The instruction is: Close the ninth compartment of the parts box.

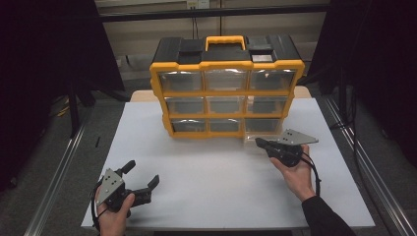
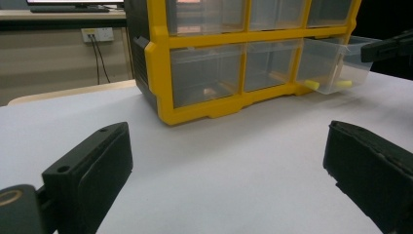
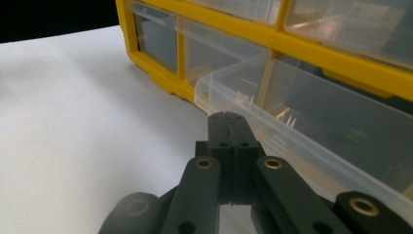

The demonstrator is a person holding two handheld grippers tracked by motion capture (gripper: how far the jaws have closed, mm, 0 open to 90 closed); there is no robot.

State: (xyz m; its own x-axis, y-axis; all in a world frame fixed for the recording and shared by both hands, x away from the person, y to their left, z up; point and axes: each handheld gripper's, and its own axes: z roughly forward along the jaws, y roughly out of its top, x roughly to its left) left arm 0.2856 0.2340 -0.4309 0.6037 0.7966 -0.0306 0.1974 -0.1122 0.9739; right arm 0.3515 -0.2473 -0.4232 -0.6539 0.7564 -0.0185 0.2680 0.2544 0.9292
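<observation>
- The yellow-and-black plastic organiser cabinet (image 1: pixel 226 86), three rows of three clear drawers, stood upright at the far middle of the white table (image 1: pixel 206 167).
- The bottom-right clear plastic drawer (image 2: pixel 336 68) stood part-way out of its slot, its front reaching toward the near right. Two small pale yellow pieces (image 2: pixel 326 85) lay in its front end.
- The right claw (image 1: pixel 259 143) was squeezed fully closed, jaws flat together, with its tip at the drawer's clear front rim (image 3: pixel 234 83). From the right gripper view I could not tell whether the tip touched the rim or a thin lip was pinched between the jaws.
- The left claw (image 1: pixel 142 174) sat near the table's near-left corner, jaws spread wide and empty, well apart from the cabinet.
- I judged the step in hand to be sliding this drawer along its slot, though the direction could not be read.
- To do it well, the right claw should have travelled straight along the slot's line, level with the table, so the drawer did not skew and bind in the yellow frame.
- A slow, even movement would have kept the yellow pieces from rolling out.
- The cabinet looked light enough to shift. The idle left claw could have steadied its left side.
</observation>
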